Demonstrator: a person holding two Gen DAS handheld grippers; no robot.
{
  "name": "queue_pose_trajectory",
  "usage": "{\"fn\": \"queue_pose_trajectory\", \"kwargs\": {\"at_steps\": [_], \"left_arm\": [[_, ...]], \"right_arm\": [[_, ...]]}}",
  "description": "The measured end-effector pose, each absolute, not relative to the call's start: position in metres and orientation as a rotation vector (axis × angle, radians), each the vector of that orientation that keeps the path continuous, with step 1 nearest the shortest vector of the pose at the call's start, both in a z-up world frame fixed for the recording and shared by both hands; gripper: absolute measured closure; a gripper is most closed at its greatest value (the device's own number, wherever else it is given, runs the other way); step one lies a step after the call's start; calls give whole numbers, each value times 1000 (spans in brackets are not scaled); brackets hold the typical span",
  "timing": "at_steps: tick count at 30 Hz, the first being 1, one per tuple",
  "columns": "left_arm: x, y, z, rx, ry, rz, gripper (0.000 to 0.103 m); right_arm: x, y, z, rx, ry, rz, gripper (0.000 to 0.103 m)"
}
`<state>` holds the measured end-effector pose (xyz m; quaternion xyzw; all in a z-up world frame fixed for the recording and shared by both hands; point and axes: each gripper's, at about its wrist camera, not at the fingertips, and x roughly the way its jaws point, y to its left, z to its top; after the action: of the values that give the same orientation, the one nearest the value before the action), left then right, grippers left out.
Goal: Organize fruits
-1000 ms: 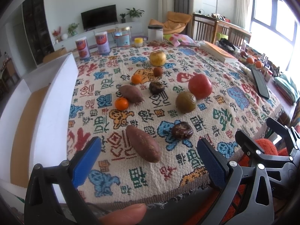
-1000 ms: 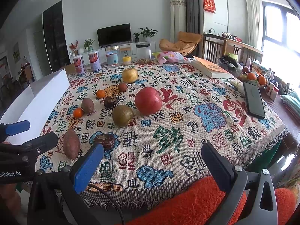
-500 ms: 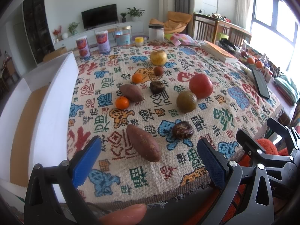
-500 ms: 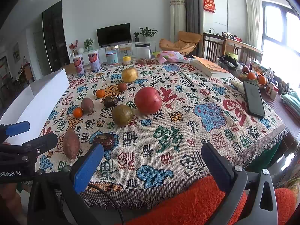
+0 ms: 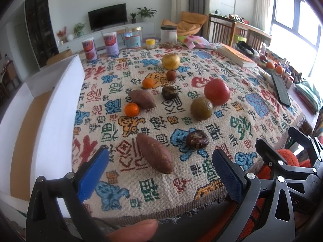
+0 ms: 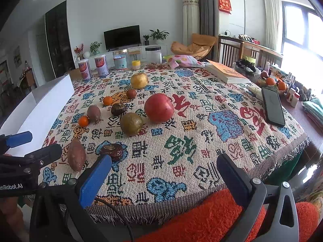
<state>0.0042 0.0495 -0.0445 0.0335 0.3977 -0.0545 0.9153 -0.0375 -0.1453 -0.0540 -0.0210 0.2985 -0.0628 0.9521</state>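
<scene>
Fruits lie on a patterned tablecloth [image 5: 201, 173]. Nearest my open, empty left gripper [image 5: 159, 173] is a brown sweet potato [image 5: 154, 155], with a dark passion fruit [image 5: 196, 139] to its right. Farther off are a green-brown fruit [image 5: 201, 109], a red apple [image 5: 216, 91], a second sweet potato [image 5: 142, 99], two small oranges [image 5: 131, 109], a dark fruit [image 5: 170, 92] and a yellow fruit [image 5: 171, 61]. My right gripper [image 6: 163, 175] is open and empty above the table's front edge, with the apple [image 6: 159, 107] ahead of it.
A white open box [image 5: 50, 109] stands along the table's left side. Cans and jars [image 5: 110, 43] line the far edge. A book [image 6: 226, 73] and a black phone [image 6: 272, 105] lie at the right. An orange-red cushion [image 6: 201, 217] sits below the front edge.
Both grippers have crept slightly forward toward the table; the fruits have not moved and both jaws remain open.
</scene>
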Motion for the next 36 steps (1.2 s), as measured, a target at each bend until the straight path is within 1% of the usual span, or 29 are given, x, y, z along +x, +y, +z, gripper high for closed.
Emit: {"fn": "queue_pose_trajectory", "kwargs": {"at_steps": [36], "left_arm": [[5,52,-48,68,825,-111,1]], "right_arm": [[-38,-146,-53,-42,605,-128,0]]}}
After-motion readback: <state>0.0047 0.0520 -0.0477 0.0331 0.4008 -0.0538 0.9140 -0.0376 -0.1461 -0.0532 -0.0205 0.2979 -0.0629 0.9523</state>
